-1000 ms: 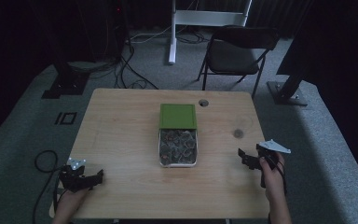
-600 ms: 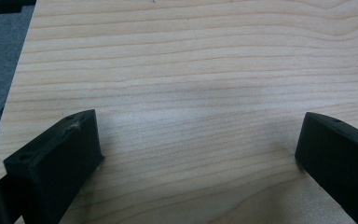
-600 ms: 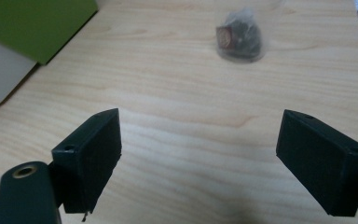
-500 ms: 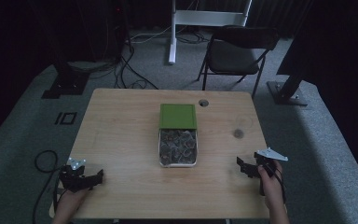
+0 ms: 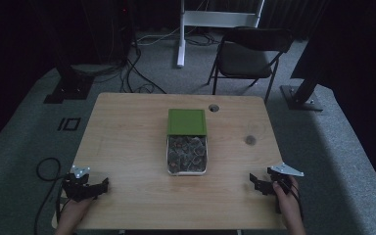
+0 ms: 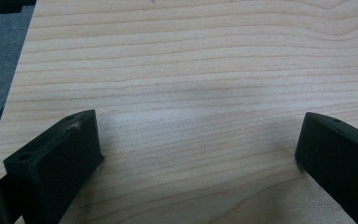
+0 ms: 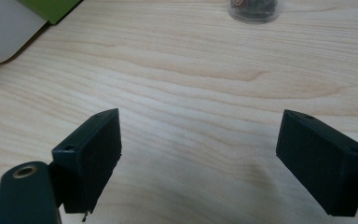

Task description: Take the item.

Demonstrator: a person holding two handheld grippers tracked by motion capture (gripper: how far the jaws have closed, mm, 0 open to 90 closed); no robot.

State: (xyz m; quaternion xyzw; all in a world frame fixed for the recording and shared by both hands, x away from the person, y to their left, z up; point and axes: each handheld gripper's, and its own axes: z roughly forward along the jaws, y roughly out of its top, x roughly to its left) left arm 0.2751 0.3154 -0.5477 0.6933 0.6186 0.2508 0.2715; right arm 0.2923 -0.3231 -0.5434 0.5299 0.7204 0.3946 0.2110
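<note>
Nearer the table's (image 5: 127, 147) front edge now, right hand-held gripper (image 5: 260, 182) gapes; left hand-held gripper (image 5: 85, 186) too.

Black grippers (image 5: 85, 185), 2 blocky jaws each

right tool (image 5: 260, 184) drawn back, lowered

Dim room: grey carpet floor (image 5: 39, 122), wooden desk (image 5: 127, 137), black folding chair (image 5: 247, 56) beyond it, white stand (image 5: 215, 19), floor cables (image 5: 137, 73).
</note>
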